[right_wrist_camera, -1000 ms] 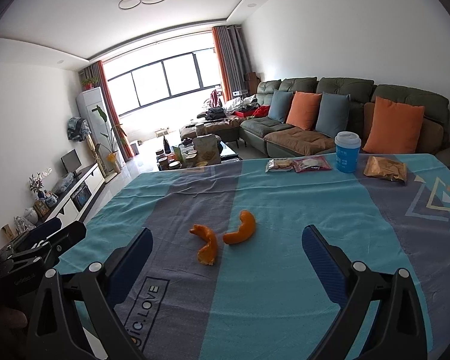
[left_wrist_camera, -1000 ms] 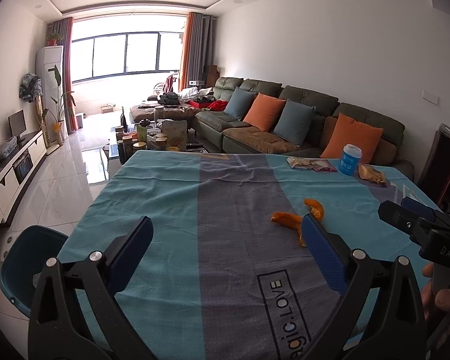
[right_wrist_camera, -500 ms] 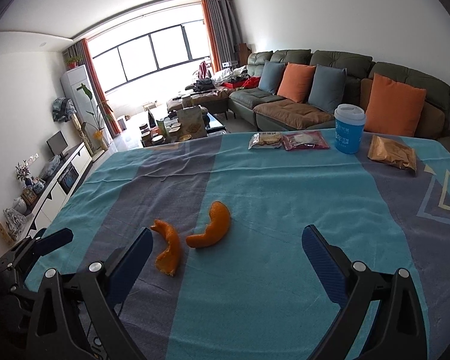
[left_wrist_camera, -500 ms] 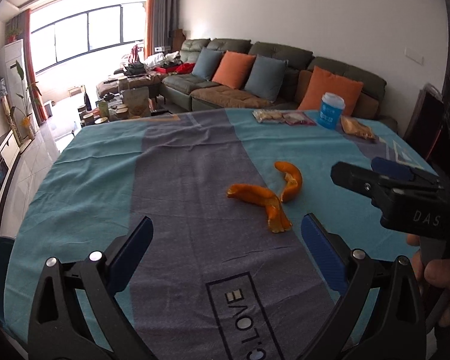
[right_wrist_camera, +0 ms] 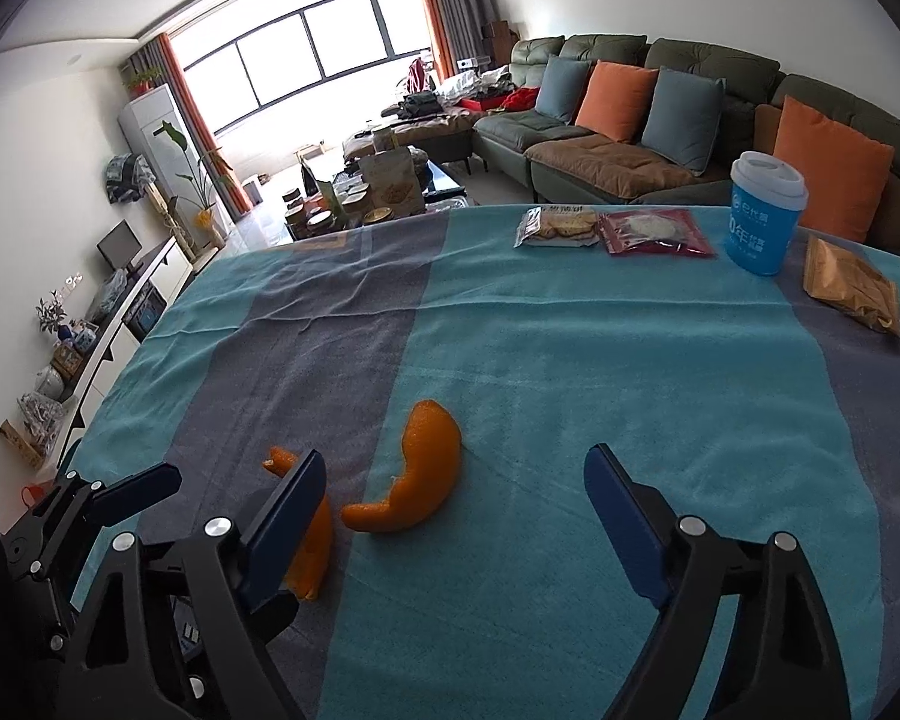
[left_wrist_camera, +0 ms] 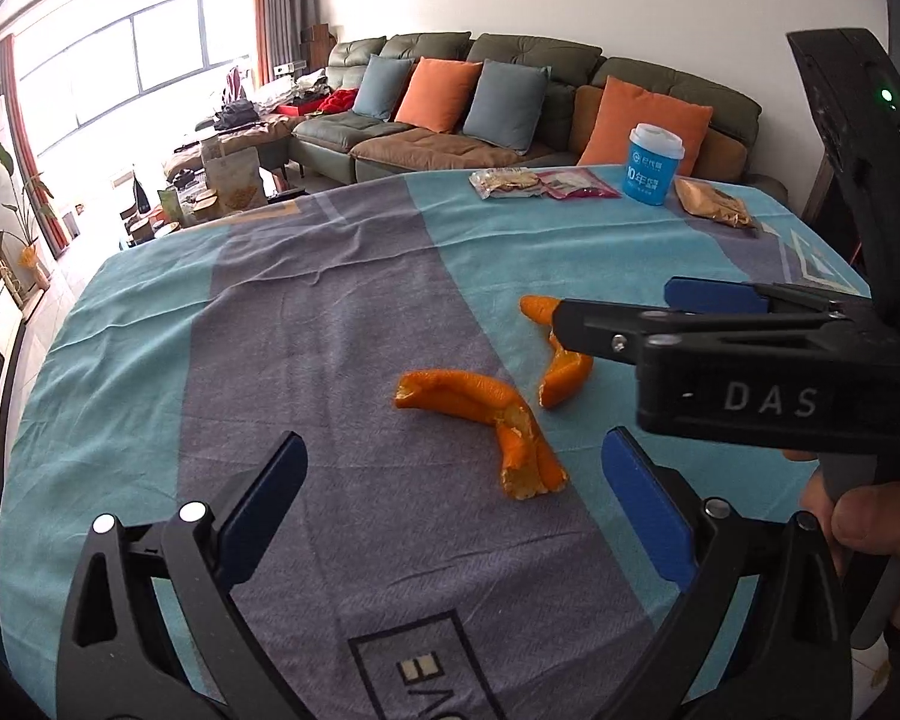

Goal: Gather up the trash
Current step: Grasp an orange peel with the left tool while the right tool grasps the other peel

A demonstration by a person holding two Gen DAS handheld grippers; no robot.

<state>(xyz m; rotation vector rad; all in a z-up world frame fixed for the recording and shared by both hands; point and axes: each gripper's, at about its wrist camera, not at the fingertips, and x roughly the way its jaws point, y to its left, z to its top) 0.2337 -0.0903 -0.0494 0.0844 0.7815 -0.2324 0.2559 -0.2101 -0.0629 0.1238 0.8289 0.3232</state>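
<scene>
A: The whole surface (right_wrist_camera: 630, 372) is under a teal and grey cloth, and both hands are coming in on the 2 orange peels in the middle of it. I'd say this is the reach-in step, nothing picked up yet.

B: Agreed. The left gripper (left_wrist_camera: 450, 504) has its jaws wide apart with the long peel (left_wrist_camera: 480, 414) lying just ahead of them, untouched. The right gripper (right_wrist_camera: 453, 516) is closing, and the curved peel (right_wrist_camera: 417, 480) sits between its jaws on the cloth, pads not yet on it.

A: So next, to my eye, each one needs to drop a little lower and pinch across a peel without snagging the cloth.

B: Along the far edge there's a blue cup (right_wrist_camera: 762, 216), 2 snack packets (right_wrist_camera: 615, 229) side by side, and a brown packet (right_wrist_camera: 849, 291), well apart from the peels.

A: Any writing? The right gripper's body reads "DAS". The cup has white print with "10" in it; the rest I can't make out. The cloth has a boxed word, upside down and cut off.
</scene>
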